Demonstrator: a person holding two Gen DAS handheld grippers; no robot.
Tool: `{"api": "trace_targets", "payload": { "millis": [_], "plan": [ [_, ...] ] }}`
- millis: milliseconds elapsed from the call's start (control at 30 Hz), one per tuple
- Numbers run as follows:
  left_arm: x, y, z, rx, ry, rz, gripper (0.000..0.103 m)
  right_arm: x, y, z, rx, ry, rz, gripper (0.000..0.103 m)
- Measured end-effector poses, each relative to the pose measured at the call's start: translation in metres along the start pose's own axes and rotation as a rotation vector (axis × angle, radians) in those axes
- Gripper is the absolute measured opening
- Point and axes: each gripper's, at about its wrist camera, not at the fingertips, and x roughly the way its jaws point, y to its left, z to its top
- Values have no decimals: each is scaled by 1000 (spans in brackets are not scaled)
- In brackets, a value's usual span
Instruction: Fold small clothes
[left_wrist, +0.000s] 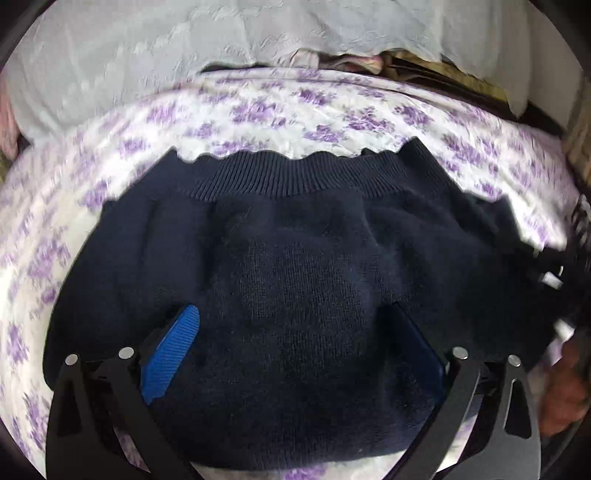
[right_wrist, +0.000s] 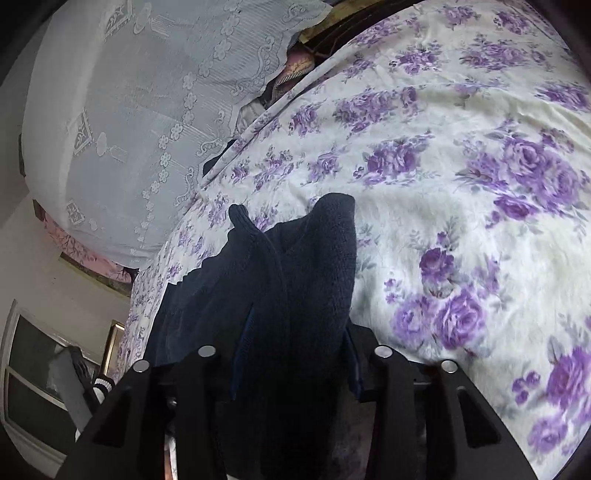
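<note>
A small navy knit sweater (left_wrist: 295, 258) lies on a white bedsheet with purple flowers (left_wrist: 258, 110), its ribbed hem toward the far side. My left gripper (left_wrist: 295, 332) is open, its blue fingers (left_wrist: 170, 350) spread wide over the near part of the sweater. In the right wrist view the sweater (right_wrist: 295, 277) is bunched and lifted between the fingers of my right gripper (right_wrist: 295, 354), which is shut on it. The right gripper's fingers are mostly hidden by the cloth. The right gripper also shows at the right edge of the left wrist view (left_wrist: 569, 258).
A pale lace-patterned cloth (right_wrist: 129, 110) covers things beyond the bed's far edge. Pink fabric and a zipper (right_wrist: 291, 74) show under it. A window and a wall (right_wrist: 37, 332) are at the left of the right wrist view. The flowered sheet (right_wrist: 461, 184) spreads to the right.
</note>
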Motion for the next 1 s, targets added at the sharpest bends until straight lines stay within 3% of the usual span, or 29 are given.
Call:
{"api": "trace_targets", "payload": {
  "millis": [200, 433, 567, 700, 867, 1000],
  "plan": [
    [-3, 4, -1, -11, -6, -28, 98, -2, 9, -4, -40, -12, -4, 23],
    [-4, 0, 0, 15, -17, -30, 95, 3, 19, -8, -102, -2, -32, 29],
    [-7, 3, 1, 8, -25, -43, 86, -6, 19, -10, -99, -44, -39, 17],
    [-11, 13, 4, -11, -27, -84, 76, -13, 31, -12, -118, -79, -67, 16],
    [-17, 24, 6, -38, -43, -142, 72, -20, 52, -8, -127, -101, -99, 15],
    [-22, 34, 10, -57, -68, -127, 72, -25, 73, -5, -154, -106, -117, 14]
  ]
}}
